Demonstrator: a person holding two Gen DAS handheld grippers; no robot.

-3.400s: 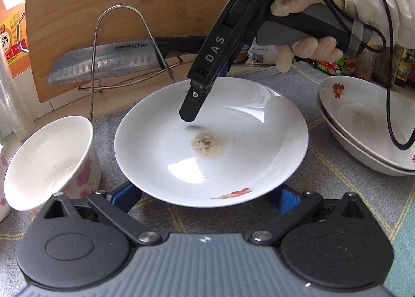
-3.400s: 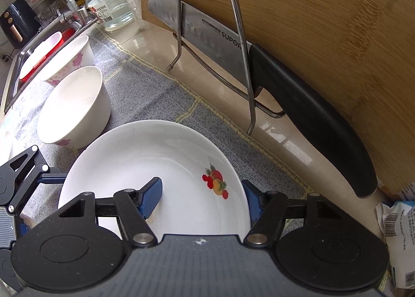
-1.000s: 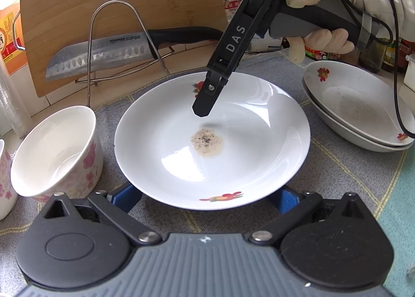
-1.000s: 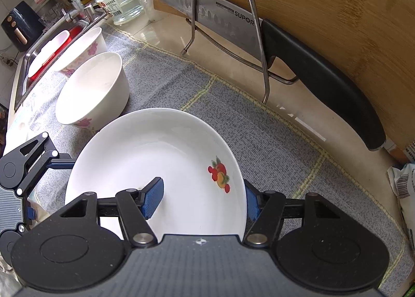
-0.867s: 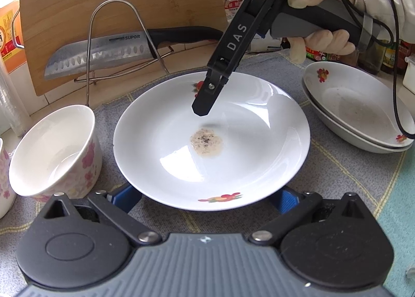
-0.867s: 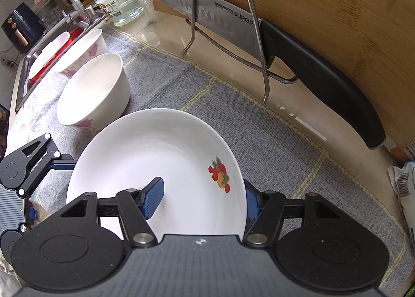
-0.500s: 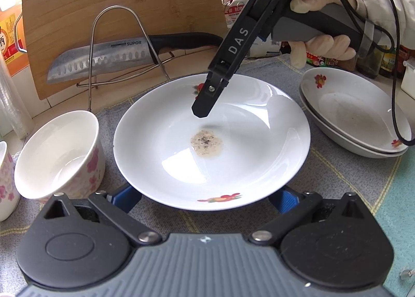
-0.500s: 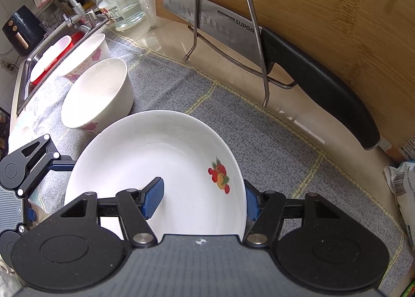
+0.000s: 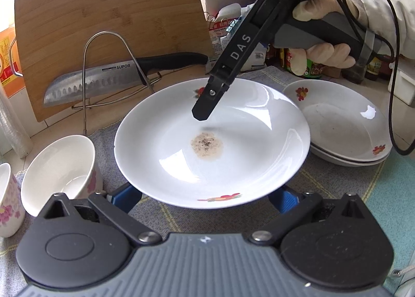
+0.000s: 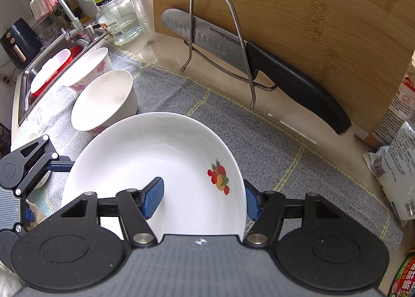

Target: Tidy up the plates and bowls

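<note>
Plate, white with fruit prints on its rim and a brownish speckled stain at its centre, is hanging above the grey mat between the two tools. The right hand-held gripper is straddling the plate's far rim, one blue pad inside the dish and the other outside it; the pads are looking spread around the rim and I cannot tell whether they are pinching it. The left hand-held gripper is sitting at the near rim with its jaws spread wide, the blue pads showing below the plate's edge on either side, and the contact itself is hidden under the rim.

To the right of the plate, two stacked plates are lying on the mat, their near edge just beside the held plate's rim. On the left a white bowl with pink flowers is standing close to the plate's edge, with a second flowered bowl beyond it near the sink. Behind, a knife is resting in a wire rack against an upright cutting board, with an open strip of mat and bare worktop lying between rack and plate
</note>
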